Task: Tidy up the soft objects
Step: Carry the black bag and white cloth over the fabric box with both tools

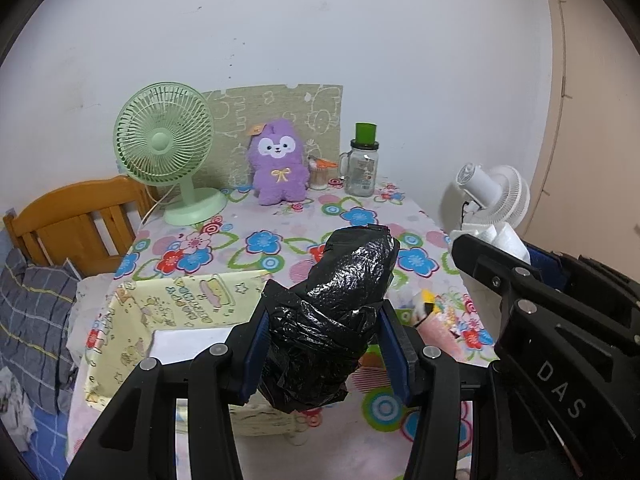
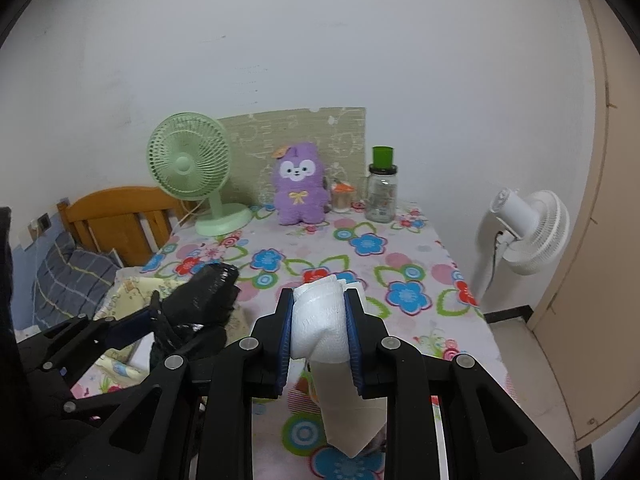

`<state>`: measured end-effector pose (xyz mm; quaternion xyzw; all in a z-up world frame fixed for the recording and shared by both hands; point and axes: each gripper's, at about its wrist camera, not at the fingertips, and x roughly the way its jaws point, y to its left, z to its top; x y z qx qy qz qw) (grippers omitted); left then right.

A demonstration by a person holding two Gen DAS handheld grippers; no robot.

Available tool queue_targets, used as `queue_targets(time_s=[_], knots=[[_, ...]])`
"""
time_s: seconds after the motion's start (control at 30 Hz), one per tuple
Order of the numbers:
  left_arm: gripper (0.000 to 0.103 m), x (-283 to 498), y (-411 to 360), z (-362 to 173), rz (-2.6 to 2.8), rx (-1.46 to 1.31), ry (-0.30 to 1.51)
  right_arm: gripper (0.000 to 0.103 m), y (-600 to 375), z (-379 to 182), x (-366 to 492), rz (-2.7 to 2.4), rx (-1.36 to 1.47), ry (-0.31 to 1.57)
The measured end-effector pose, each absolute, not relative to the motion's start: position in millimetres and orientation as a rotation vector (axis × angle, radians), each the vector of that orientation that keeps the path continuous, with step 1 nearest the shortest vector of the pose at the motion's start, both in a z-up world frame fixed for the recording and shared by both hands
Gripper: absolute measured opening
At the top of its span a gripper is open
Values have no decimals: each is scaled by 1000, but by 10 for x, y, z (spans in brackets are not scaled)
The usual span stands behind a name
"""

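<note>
Left gripper (image 1: 326,344) clamps a black bag roll (image 1: 336,300), right gripper (image 2: 320,330) white tissue (image 2: 324,320), above the floral tablecloth (image 1: 360,216).

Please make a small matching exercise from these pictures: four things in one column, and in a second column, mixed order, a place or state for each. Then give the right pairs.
Things
1. black plastic bundle
2. white paper roll
3. purple plush toy
4. green fan

Places or states
A. stands at the table's far left corner
B. clamped in the right gripper
C. sits at the back, against the patterned board
D. clamped in the left gripper

Pairs: 1-D, 2-B, 3-C, 4-A
</note>
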<state>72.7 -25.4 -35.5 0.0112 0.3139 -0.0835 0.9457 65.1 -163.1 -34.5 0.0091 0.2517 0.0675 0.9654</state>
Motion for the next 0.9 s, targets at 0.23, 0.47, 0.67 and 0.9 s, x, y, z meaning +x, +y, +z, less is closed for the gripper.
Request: queue_targets(time_s=[0.23,0.47,0.67,0.9], knots=[[52,794,49,-377,-133,-12,643,28,-1345,-311,723,182,8,508],[52,908,378,-478,-85,-41,671,28,-973,-323,854,244,-22,526],[52,1016,638,-577,-58,-49,698,28,-691,-336,964,283,-36,534],[53,1093,876,-680,-28,-57,718,28,-382,-350,1079,325,-40,547]])
